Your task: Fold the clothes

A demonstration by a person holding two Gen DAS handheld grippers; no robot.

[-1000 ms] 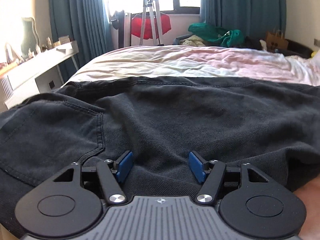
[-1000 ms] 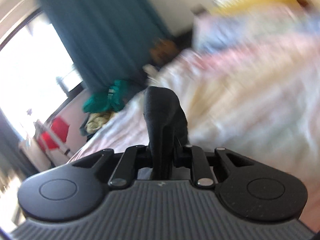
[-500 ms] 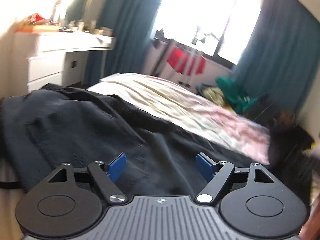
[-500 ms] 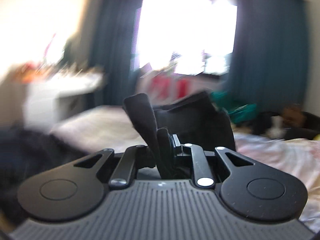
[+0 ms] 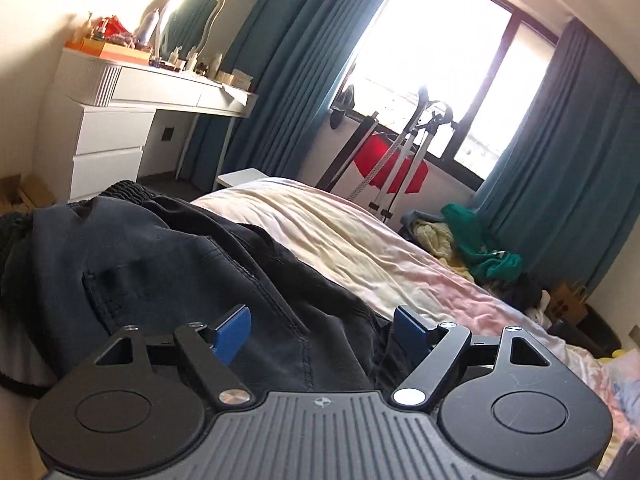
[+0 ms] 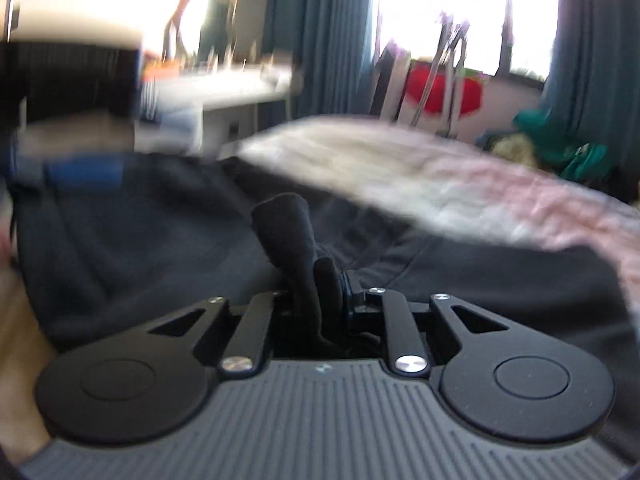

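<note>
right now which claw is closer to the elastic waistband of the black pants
Left. The left claw hangs open over the black pants near the waistband; the right claw pinches fabric farther away.

Your dark, near-black trousers [image 5: 192,280] lie rumpled across the near edge of the bed [image 5: 360,248], elastic waistband bunched at the far left and a stitched seam running diagonally down the cloth. In the right wrist view a pinched fold of the same fabric [image 6: 296,232] stands upright above the rest.

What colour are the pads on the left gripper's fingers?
Blue. The pads show best in the left wrist view, standing apart over the dark trousers.
</note>
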